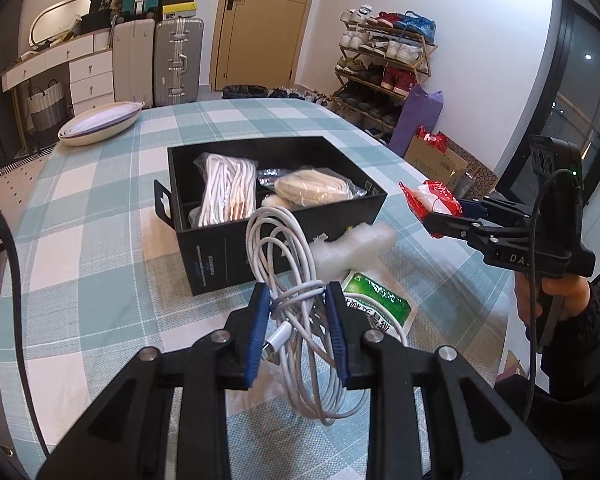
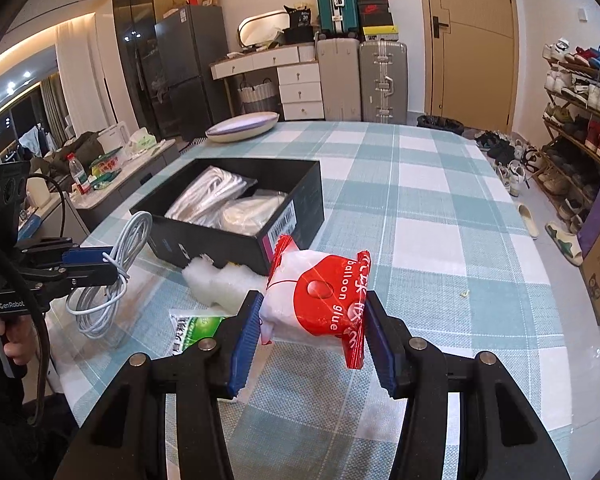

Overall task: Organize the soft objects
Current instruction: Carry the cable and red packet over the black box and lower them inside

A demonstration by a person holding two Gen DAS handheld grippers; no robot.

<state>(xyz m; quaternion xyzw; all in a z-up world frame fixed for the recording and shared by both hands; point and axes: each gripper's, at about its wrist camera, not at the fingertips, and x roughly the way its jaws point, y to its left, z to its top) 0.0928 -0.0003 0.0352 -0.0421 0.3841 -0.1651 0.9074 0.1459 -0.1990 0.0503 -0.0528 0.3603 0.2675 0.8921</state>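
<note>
Left gripper [image 1: 297, 300] clamped on coiled white cable [image 1: 300, 312], held above surface [image 1: 100, 240] near black box [image 1: 236, 248]. Right gripper [image 2: 312, 328] pinching red-white balloon glue packet [image 2: 320, 300], lifted beside box. White foam [image 1: 352, 246] and green packet [image 1: 376, 300] lie against box front.

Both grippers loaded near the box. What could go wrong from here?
1. The left gripper pinches only a few strands of the cable; its loops hang loose and may snag the box wall or slip free.
2. The box already holds bagged cords, so room is tight.
3. The right gripper holds the glue packet by slick wrap; it might slide out.
</note>
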